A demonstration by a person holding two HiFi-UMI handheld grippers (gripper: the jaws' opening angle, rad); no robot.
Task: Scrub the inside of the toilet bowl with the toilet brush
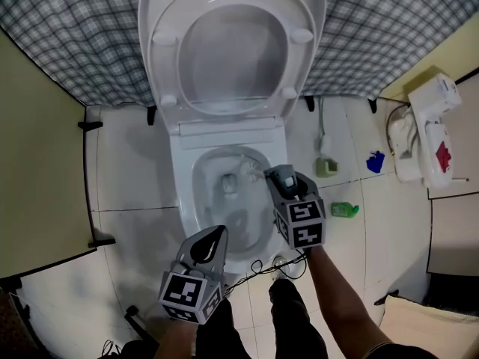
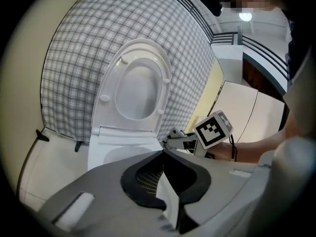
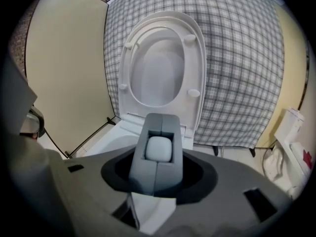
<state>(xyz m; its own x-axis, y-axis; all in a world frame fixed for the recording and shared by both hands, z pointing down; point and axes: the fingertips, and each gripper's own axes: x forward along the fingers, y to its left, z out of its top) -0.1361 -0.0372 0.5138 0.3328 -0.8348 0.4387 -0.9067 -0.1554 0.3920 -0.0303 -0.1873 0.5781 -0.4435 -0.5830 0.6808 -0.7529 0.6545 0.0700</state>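
The white toilet bowl (image 1: 187, 200) stands with its seat and lid (image 1: 232, 43) raised against the wall. The toilet brush (image 1: 239, 176) reaches into the bowl from the right, its pale head low near the water. My right gripper (image 1: 275, 176) is over the bowl's right rim, shut on the brush handle. In the right gripper view the jaws (image 3: 157, 149) clamp the handle's rounded end, facing the raised seat (image 3: 160, 68). My left gripper (image 1: 219, 232) hovers over the bowl's front rim, jaws together and empty. In the left gripper view (image 2: 163, 154) it points at the bowl (image 2: 106, 154), the right gripper (image 2: 175, 138) to its right.
A plaid cloth (image 1: 389, 28) covers the wall behind the toilet. A beige panel (image 1: 37, 163) stands on the left. On the tiled floor at the right are a small green holder (image 1: 326, 167), a green bottle (image 1: 345, 209), a blue object (image 1: 375, 161) and a white appliance (image 1: 426, 126). A cable (image 1: 254, 270) trails by the bowl's front.
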